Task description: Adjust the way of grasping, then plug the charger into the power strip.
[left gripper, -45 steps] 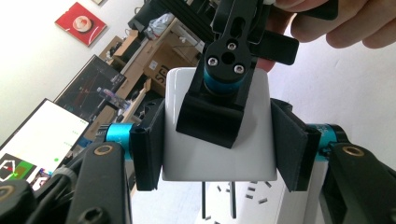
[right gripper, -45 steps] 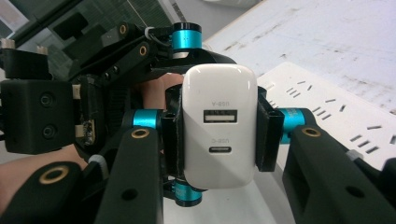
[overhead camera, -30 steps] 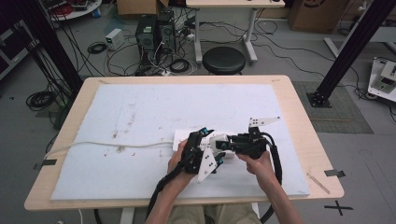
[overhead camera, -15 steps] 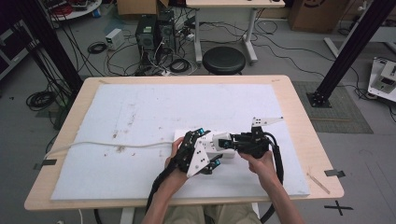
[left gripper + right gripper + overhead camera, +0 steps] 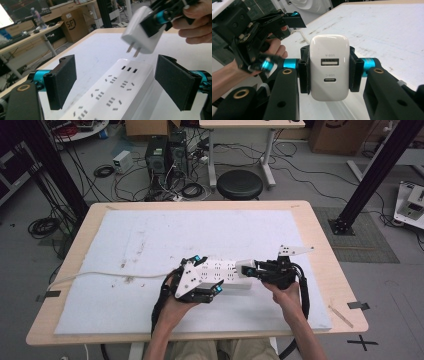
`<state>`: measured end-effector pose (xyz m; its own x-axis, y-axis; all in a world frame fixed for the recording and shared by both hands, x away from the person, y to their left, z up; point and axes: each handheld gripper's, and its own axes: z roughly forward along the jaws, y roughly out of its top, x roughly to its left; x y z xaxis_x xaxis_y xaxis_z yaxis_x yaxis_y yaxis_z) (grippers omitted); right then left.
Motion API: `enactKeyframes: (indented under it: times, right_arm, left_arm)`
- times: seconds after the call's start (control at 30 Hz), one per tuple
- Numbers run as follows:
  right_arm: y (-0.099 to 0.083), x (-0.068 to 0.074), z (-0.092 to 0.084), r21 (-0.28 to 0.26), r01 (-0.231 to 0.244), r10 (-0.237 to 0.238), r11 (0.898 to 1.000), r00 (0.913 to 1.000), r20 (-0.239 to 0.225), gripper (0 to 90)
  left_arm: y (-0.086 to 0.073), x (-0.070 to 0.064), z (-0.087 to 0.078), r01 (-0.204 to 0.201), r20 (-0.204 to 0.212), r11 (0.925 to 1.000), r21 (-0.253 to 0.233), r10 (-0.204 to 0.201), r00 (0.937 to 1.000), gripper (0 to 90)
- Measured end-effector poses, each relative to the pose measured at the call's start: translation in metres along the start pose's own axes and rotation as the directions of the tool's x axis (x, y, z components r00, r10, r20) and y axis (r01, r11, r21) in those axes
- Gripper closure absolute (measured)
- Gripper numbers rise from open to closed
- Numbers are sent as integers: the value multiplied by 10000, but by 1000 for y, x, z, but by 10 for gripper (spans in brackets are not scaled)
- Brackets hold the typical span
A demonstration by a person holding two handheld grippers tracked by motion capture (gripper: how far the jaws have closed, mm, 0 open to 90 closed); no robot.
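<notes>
The left gripper [image 5: 206,276] has slid leftward along the power strip [image 5: 225,270] since a second ago, and its jaws stand wide apart, one on each side of the strip, not pressing it. The right gripper [image 5: 248,268] has barely shifted and stays clamped on the white charger [image 5: 329,67]. From the left gripper, the charger [image 5: 142,30] hangs ahead and above, prongs down, just over the far end of the strip [image 5: 120,87], not yet touching it. The right gripper view gives the charger's back face with its two ports, squeezed between the pads. The high view alone shows the strip's white cord [image 5: 100,276] trailing left across the white mat [image 5: 150,235].
</notes>
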<state>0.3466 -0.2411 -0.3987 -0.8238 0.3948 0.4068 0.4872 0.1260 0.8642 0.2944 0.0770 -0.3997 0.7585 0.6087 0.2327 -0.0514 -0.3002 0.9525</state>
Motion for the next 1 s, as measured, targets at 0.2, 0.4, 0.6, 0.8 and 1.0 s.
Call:
enactKeyframes:
  times: [0.2,0.4,0.6,0.8,1.0]
  right_arm:
    - [-3,2,-7,-119,344,-338,9993,9982,492,633]
    - [-5,2,-12,-219,521,-505,9984,9964,681,633]
    - [-8,2,-17,-233,455,-438,9987,9967,686,632]
    - [-8,4,-22,-163,608,-593,9980,9950,803,632]
    - [2,0,-19,287,821,-840,9962,9938,733,632]
  left_arm:
    - [-11,26,-23,1042,-829,9945,112,-1029,9912,177]
    - [-20,47,-51,1937,-1495,9810,-43,-1922,9699,179]
    - [-25,57,-72,2249,-2061,9744,-88,-2218,9531,179]
    - [-31,64,-96,2423,-2715,9702,43,-2321,9340,179]
    - [-35,68,-104,2556,-2993,9666,208,-2379,9240,179]
